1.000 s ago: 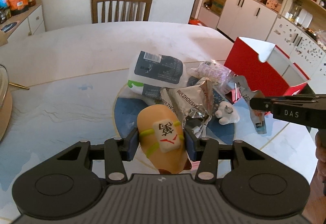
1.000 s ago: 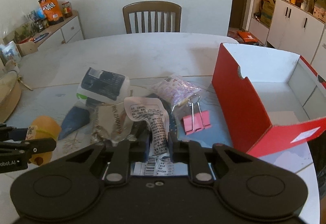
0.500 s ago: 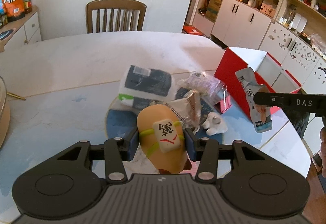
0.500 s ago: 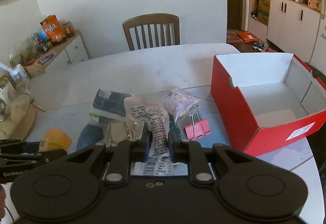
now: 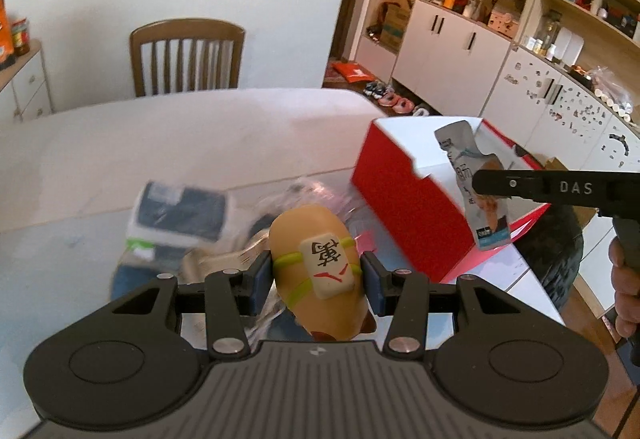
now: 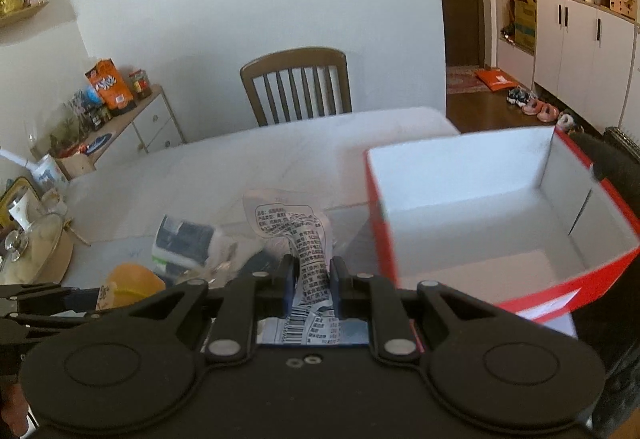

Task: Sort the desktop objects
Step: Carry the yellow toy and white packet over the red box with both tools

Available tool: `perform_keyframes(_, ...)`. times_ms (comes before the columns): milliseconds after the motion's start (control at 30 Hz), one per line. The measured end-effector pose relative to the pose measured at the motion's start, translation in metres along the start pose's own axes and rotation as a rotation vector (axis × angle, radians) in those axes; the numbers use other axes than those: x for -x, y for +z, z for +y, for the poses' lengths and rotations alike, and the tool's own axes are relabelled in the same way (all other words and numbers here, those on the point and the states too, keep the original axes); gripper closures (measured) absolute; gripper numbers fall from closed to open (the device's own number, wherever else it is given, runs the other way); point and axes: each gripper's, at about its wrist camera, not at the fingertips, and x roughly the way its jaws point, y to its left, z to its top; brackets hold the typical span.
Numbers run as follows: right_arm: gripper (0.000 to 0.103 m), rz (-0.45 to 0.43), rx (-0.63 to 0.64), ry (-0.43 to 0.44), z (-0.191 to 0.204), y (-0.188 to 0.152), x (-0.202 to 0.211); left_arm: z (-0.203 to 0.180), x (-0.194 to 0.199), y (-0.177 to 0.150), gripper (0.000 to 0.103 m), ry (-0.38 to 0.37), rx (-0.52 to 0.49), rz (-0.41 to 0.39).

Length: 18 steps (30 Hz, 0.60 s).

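Note:
My left gripper (image 5: 318,277) is shut on an orange toy (image 5: 320,271) with a mahjong tile strapped to it, held above the table. My right gripper (image 6: 310,279) is shut on a white snack packet (image 6: 302,235) with printed text and a barcode, held in the air just left of the open red box (image 6: 480,223). In the left wrist view the packet (image 5: 470,175) hangs in front of the red box (image 5: 404,191). The orange toy (image 6: 132,281) shows at lower left in the right wrist view.
A pile stays on the table: a dark blue and white pack (image 5: 180,215) (image 6: 184,243) and blurred wrappers. A wooden chair (image 5: 186,55) stands behind the table. A glass lid and a mug (image 6: 48,175) sit at the far left. White cabinets line the right wall.
Both grippers have risen with their loads. The right gripper has carried the packet up and right toward the red box. The left gripper has lifted the orange toy and swung right.

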Motion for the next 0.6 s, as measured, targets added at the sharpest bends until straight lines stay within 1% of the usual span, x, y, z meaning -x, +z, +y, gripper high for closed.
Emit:
perform_keyframes(100, 0.086, -0.012, 0.022, 0.004, -0.018, 0.008, 0.003, -0.023, -0.008, 0.011, 0.057, -0.008, -0.017, -0.011)
perform_keyframes(267, 0.086, -0.011, 0.033, -0.015, -0.055, 0.017, 0.001, -0.060, -0.026, 0.027, 0.057, -0.021, -0.053, -0.016)
perform_keyframes(467, 0.087, 0.016, 0.026, -0.028, -0.091, 0.019, -0.005, -0.096, -0.056, 0.037, 0.057, -0.033, -0.089, 0.008)
perform_keyframes(600, 0.087, 0.067, 0.033, -0.041, -0.108, 0.017, -0.025, -0.110, -0.076, 0.041, 0.057, -0.038, -0.093, 0.040)
